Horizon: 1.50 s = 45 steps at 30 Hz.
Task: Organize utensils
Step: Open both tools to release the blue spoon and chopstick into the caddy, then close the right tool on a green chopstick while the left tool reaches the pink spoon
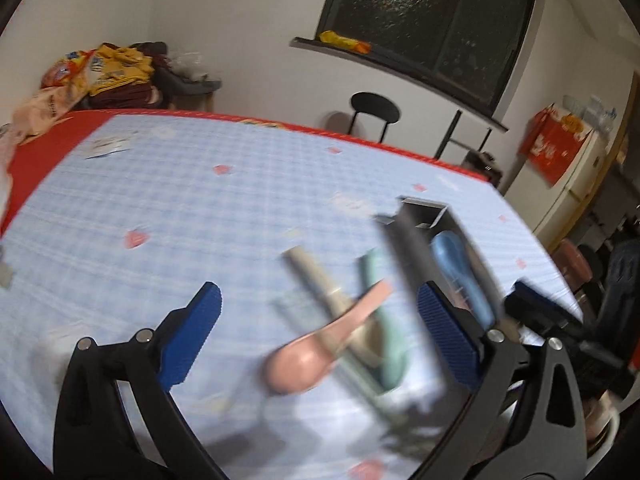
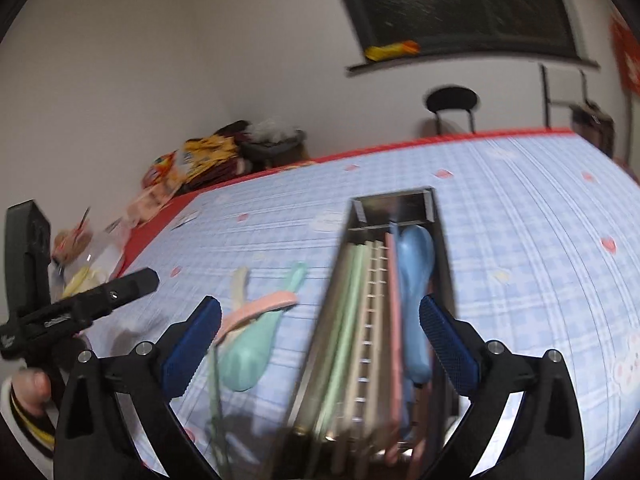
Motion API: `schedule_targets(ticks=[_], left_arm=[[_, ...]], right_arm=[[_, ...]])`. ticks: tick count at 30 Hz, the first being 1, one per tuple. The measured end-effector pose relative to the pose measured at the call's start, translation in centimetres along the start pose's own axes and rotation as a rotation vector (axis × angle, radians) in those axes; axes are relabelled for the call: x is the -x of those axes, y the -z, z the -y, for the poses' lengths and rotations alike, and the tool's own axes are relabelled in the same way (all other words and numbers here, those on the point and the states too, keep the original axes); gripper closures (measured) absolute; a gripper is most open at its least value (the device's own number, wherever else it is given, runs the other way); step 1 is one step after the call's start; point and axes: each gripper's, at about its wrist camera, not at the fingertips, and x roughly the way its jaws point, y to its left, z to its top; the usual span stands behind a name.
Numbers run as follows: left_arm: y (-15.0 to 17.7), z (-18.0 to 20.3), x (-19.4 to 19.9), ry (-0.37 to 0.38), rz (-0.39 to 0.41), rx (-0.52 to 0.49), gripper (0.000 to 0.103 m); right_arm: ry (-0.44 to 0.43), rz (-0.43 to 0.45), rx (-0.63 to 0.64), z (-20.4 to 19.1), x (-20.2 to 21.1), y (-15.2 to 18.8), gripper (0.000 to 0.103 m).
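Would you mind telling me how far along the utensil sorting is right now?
Done: the blue spoon and several chopsticks lie in the metal tray. In hand: nothing; the left gripper and right gripper are both open and empty. Left: the pink spoon, green spoon and a beige utensil lie on the tablecloth.

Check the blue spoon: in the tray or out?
In. The blue spoon lies inside the tray, along its right wall.

Blue spoon (image 2: pixel 416 280) lies in the metal tray (image 2: pixel 444 264); pink spoon (image 1: pixel 316 344) seemingly crosses green spoon (image 1: pixel 388 344) beside it.
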Motion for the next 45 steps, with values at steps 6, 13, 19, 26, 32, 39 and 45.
schedule_targets(ticks=[6,13,19,26,32,39,45], left_arm=[[2.2,-4.4,2.0,-0.037,0.011,-0.059,0.006],[2.0,-5.4,2.6,-0.008,0.034,-0.153,0.006],[0.3,-5.0,2.7,0.049,0.064,-0.211,0.006],[-0.5,-5.3,1.5,0.124,0.098,-0.203,0.006],[0.2,-6.2,0.1,0.124,0.053,-0.169,0.006],[0.9,-6.1,-0.8,0.142,0.030,-0.144,0.006],[1.5,-5.1,-0.9,0.134,0.030,-0.199,0.006]], right_arm=[[-0.036,0.008,0.104,-3.6,0.4,0.6,0.006],[-0.087,-0.047,0.195,-9.1,1.0,3.0,0.011],[-0.060,-0.125,0.168,-10.1,0.0,4.7,0.032],[0.039,-0.197,0.183,-10.8,-1.9,6.3,0.056],[0.097,-0.230,0.216,-11.2,-2.7,6.9,0.069],[0.120,-0.279,0.215,-11.1,-4.0,7.0,0.088],[0.092,-0.305,0.177,-10.4,-4.6,6.8,0.092]])
